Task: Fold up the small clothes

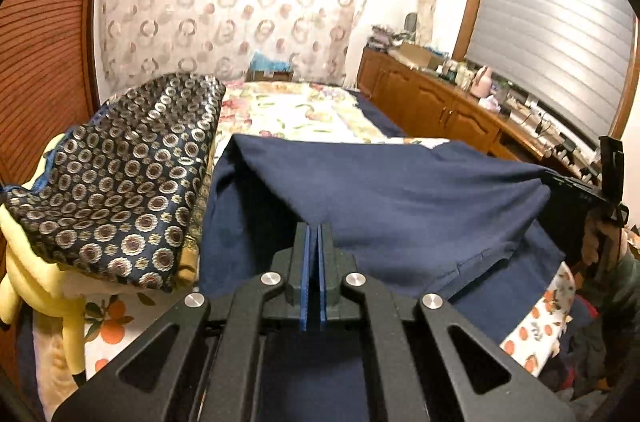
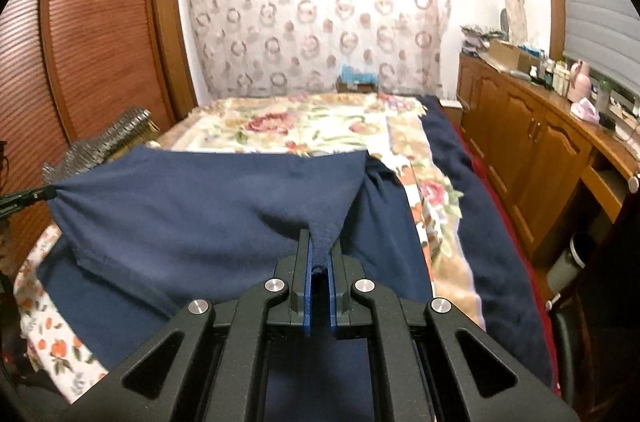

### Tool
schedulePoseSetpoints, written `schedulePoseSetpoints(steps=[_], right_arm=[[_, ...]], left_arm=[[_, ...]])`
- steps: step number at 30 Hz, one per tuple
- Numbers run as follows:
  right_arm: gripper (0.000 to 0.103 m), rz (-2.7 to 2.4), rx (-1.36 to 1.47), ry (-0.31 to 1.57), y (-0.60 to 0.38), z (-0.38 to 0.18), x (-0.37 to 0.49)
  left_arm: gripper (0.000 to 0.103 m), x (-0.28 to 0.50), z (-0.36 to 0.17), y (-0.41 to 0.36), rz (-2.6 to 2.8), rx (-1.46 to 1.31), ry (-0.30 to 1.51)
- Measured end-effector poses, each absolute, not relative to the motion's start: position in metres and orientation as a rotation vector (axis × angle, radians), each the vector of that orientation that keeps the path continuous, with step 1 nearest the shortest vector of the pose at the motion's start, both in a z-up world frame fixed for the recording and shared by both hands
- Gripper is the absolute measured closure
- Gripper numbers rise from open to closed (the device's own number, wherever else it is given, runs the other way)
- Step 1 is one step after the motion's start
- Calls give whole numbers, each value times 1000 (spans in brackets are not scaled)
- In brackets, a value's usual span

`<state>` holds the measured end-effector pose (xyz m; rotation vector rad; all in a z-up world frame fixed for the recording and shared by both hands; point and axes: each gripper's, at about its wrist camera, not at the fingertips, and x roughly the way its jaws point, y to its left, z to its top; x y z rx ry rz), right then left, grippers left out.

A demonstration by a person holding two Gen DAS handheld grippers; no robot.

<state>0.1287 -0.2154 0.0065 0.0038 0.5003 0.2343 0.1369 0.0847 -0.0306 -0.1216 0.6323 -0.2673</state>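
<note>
On the floral bedspread [image 2: 320, 126], navy garment [image 2: 208, 206]; wooden cabinets [image 2: 520, 126] alongside.

We see the left gripper [image 1: 314, 228], jaws clamped on the navy garment [image 1: 400, 190], cloth lifted off the bed [image 1: 288, 114]; patterned pillow [image 1: 120, 182] just left.

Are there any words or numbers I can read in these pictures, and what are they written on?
None can be read.
The bottles and boxes on the wooden sideboard may carry labels, but they are too small and blurred to read.
The navy garment, the floral bedspread and the patterned cushion show only patterns, no writing.
</note>
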Motion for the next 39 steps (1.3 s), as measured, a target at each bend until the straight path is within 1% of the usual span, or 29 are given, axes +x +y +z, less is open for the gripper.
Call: schedulePoseSetpoints(steps=[5, 9, 12, 17, 19, 20, 22, 23, 24, 25, 26, 27, 28, 29, 30, 31, 33, 39], right_arm=[[98, 274, 6, 484, -219, 12, 95], [98, 281, -8, 496, -221, 7, 71], [98, 276, -25, 514, -224, 2, 63], [98, 247, -28, 620, -227, -27, 75], [97, 244, -29, 638, -228, -34, 77], [94, 230, -38, 645, -228, -36, 79], [82, 200, -59, 645, -227, -37, 80], [81, 192, -64, 640, -225, -35, 79], [78, 188, -64, 634, -224, -33, 79], [70, 188, -61, 630, -223, -31, 80], [66, 182, -59, 622, -222, -28, 79], [59, 177, -62, 612, -219, -27, 78], [55, 176, -65, 600, -214, -26, 77], [53, 179, -68, 590, -209, -26, 76], [48, 181, -71, 584, -209, -26, 75], [44, 183, -74, 576, -205, -27, 75], [40, 202, -78, 568, -202, -35, 75], [36, 270, -79, 609, -180, -58, 79]], left_arm=[[99, 111, -29, 91, -275, -125, 623], [99, 94, -37, 94, -276, -139, 635], [99, 91, -51, 96, -252, -131, 669], [98, 94, -82, 95, -218, -121, 766], [92, 93, -88, 97, -212, -130, 780], [90, 93, -89, 98, -207, -129, 783], [82, 90, -89, 98, -194, -118, 778], [79, 89, -88, 98, -190, -115, 774], [73, 88, -87, 98, -187, -113, 770], [64, 87, -86, 99, -187, -112, 767], [60, 86, -86, 99, -188, -111, 762], [55, 86, -85, 99, -190, -111, 758], [47, 87, -86, 99, -191, -109, 763], [41, 88, -87, 100, -189, -106, 767], [29, 89, -87, 100, -186, -102, 768], [24, 89, -89, 100, -180, -99, 768], [24, 91, -93, 99, -167, -96, 782], [24, 98, -102, 101, -123, -92, 817]])
